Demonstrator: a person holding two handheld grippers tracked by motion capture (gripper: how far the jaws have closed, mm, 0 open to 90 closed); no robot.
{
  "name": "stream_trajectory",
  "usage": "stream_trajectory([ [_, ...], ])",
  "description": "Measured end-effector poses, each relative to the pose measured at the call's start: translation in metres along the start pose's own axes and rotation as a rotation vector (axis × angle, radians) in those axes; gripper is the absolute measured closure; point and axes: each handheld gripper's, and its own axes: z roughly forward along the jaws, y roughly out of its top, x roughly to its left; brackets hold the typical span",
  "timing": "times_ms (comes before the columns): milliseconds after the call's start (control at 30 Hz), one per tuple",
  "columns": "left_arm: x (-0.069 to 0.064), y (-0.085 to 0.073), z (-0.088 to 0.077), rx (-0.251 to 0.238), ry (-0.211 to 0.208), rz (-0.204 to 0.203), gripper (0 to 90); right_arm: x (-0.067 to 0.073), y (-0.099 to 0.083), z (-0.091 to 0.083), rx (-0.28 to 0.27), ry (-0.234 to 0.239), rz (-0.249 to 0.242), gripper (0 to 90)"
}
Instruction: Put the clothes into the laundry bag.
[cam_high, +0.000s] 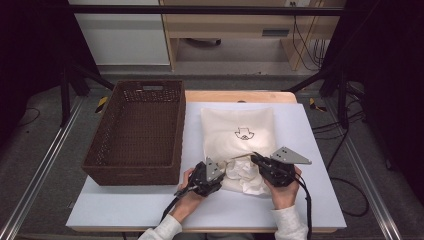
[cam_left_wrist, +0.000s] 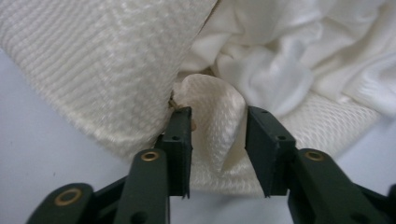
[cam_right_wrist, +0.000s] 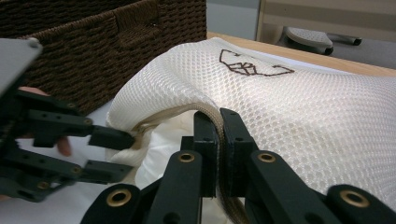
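One cream mesh bag, honeycomb-woven and soft, with a dark line emblem stitched on its top, lies flat on the white worktop, its open mouth at the near end. Crumpled smooth white cloth spills from that mouth. The right gripper has its black jaws pressed together on the corded rim of the bag's mouth, lifting that edge. The left gripper stands partly spread, with a folded flap of the mesh rim between its jaws; the flap lies against the left jaw, and whether it touches the other I cannot tell. One dark brown wicker basket, rectangular and deep with handle slots, sits just left of the bag. Bare worktop lies open right of the bag and along the near edge.
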Motion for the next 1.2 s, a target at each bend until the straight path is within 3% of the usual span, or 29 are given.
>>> stream_trajectory([
  [67,-0.001,0.002,0.003,0.007,0.009,-0.002,62.7,0.000,0.000,0.000,-0.002,0.001,0.000,86.3],
  [100,0.000,0.002,0.008,0.034,0.022,0.007,69.8,0.000,0.000,-0.001,-0.003,0.000,-0.001,85.8],
  [167,0.001,0.000,0.008,0.041,0.016,-0.006,80.2,0.000,0.000,-0.002,-0.005,0.002,-0.003,84.6],
  [267,0.003,-0.004,0.007,0.032,0.005,-0.027,84.7,0.000,0.000,-0.002,-0.006,0.004,-0.002,81.7],
  [333,0.006,-0.007,0.005,0.024,-0.013,-0.057,85.0,0.001,0.001,-0.002,0.001,0.003,0.000,71.5],
  [433,0.006,-0.009,0.005,0.020,-0.017,-0.067,85.0,0.004,0.002,-0.004,-0.001,-0.032,-0.006,54.1],
  [467,0.006,-0.009,0.005,0.020,-0.017,-0.067,85.0,0.004,0.002,-0.004,-0.001,-0.032,-0.006,54.1],
  [500,0.006,-0.010,0.007,0.020,-0.017,-0.071,85.0,0.005,0.002,-0.007,0.004,-0.057,-0.018,40.9],
  [633,0.007,-0.010,0.007,0.024,-0.027,-0.082,84.9,0.010,-0.001,-0.015,0.011,-0.095,-0.031,31.2],
  [767,0.011,-0.011,0.008,0.023,-0.049,-0.114,84.9,0.012,-0.006,-0.028,0.012,-0.088,-0.031,32.8],
  [967,0.009,-0.011,0.008,0.027,-0.037,-0.098,84.8,0.017,-0.023,-0.045,0.034,-0.073,-0.004,39.3],
  [1067,0.009,-0.011,0.008,0.029,-0.034,-0.098,84.9,0.017,-0.031,-0.043,0.055,-0.053,0.010,42.4],
  [1133,0.009,-0.011,0.008,0.029,-0.033,-0.096,84.9,0.013,-0.044,-0.024,0.129,-0.039,0.063,43.2],
  [1200,0.008,-0.011,0.008,0.030,-0.031,-0.092,85.0,0.012,-0.047,-0.017,0.148,-0.035,0.064,43.8],
])
